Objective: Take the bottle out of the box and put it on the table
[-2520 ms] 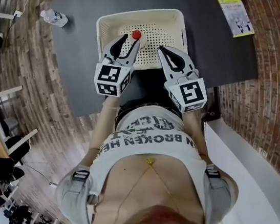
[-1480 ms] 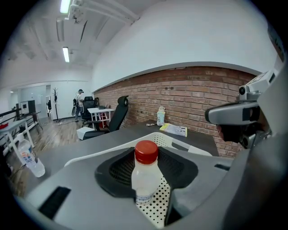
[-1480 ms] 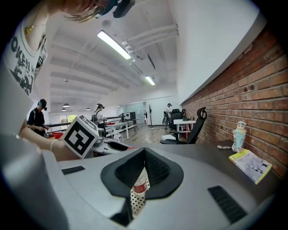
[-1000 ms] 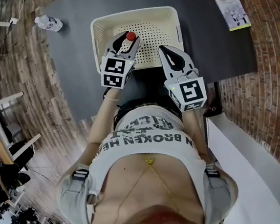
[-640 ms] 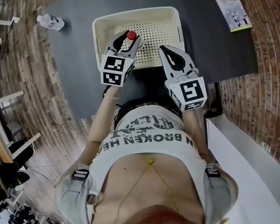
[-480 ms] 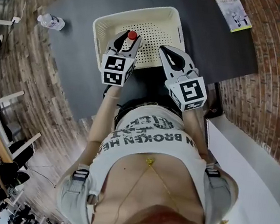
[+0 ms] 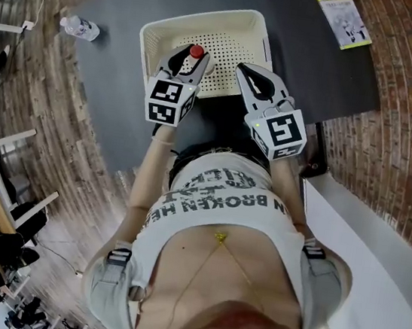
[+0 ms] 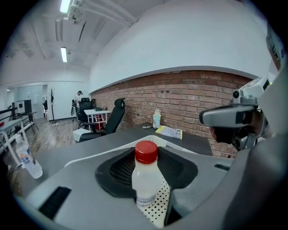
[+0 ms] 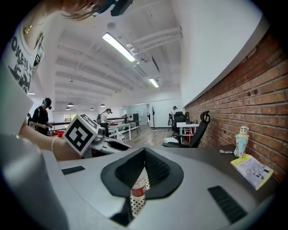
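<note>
A small white bottle with a red cap [image 7: 197, 51] stands upright in the cream perforated box [image 7: 204, 17] on the dark table [image 7: 311, 68]. My left gripper [image 7: 190, 59] reaches over the box's near rim and is shut on the bottle, one jaw on either side of its body. In the left gripper view the bottle [image 8: 145, 175] fills the gap, with the dotted box floor behind it. Beside it to the right, my right gripper [image 7: 243, 71] hovers at the near rim with its jaws together and empty. Through their slit, the right gripper view shows the bottle [image 9: 137, 191].
A clear water bottle [image 7: 79, 27] lies at the table's far left edge. A yellow booklet [image 7: 345, 18] lies at the far right, with a small figurine [image 9: 242, 139] next to it. A brick wall runs along the right. An office chair [image 8: 114, 119] stands beyond the table.
Early on, the left gripper moved forward over the box rim and its wide-open jaws closed round the bottle. Over the last second nothing has visibly moved; the right gripper stayed put.
</note>
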Action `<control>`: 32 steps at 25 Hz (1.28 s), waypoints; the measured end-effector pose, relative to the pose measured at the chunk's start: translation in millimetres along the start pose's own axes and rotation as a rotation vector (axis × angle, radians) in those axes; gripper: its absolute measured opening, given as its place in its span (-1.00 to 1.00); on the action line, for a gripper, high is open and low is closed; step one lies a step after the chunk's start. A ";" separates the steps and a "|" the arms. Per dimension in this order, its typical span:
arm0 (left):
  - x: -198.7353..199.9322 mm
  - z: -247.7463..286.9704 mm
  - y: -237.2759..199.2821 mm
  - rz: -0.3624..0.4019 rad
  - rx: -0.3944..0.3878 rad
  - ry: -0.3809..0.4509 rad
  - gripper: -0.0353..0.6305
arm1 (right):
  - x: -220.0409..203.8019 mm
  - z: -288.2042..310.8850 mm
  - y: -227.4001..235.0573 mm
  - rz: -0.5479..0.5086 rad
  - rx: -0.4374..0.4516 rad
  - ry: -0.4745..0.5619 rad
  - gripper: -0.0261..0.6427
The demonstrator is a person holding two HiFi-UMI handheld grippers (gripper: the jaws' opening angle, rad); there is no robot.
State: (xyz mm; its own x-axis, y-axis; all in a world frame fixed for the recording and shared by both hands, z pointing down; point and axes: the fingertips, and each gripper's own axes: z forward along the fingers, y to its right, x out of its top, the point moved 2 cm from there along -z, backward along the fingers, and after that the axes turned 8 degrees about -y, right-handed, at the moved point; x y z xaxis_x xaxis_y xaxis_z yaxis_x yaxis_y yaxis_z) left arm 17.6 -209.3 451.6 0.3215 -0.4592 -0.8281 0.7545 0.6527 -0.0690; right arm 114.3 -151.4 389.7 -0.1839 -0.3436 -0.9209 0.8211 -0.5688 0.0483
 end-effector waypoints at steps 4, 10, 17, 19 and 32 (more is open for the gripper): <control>17.3 -21.8 4.1 0.000 -0.005 0.049 -0.42 | 4.8 -1.4 -0.9 -0.010 0.011 0.009 -0.89; 45.3 -59.9 10.3 0.026 0.012 0.092 -0.42 | 10.8 -4.4 -4.8 -0.035 0.032 0.024 -0.90; 67.9 -98.4 11.4 0.019 0.032 0.133 -0.42 | 16.6 -7.3 -11.7 -0.063 0.065 0.031 -0.90; 69.9 -105.4 10.3 0.016 0.039 0.140 -0.42 | 17.6 -7.1 -12.6 -0.067 0.070 0.033 -0.89; 72.6 -130.1 13.6 0.021 0.055 0.167 -0.42 | 15.5 -8.3 -19.6 -0.077 0.085 0.027 -0.89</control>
State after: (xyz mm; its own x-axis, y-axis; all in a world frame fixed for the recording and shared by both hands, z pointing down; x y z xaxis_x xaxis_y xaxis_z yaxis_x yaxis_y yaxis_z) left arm -23.2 -155.3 318.2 0.2417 -0.3363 -0.9102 0.7801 0.6251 -0.0238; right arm 99.9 -139.3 371.3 -0.2289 -0.2771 -0.9332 0.7564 -0.6540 0.0086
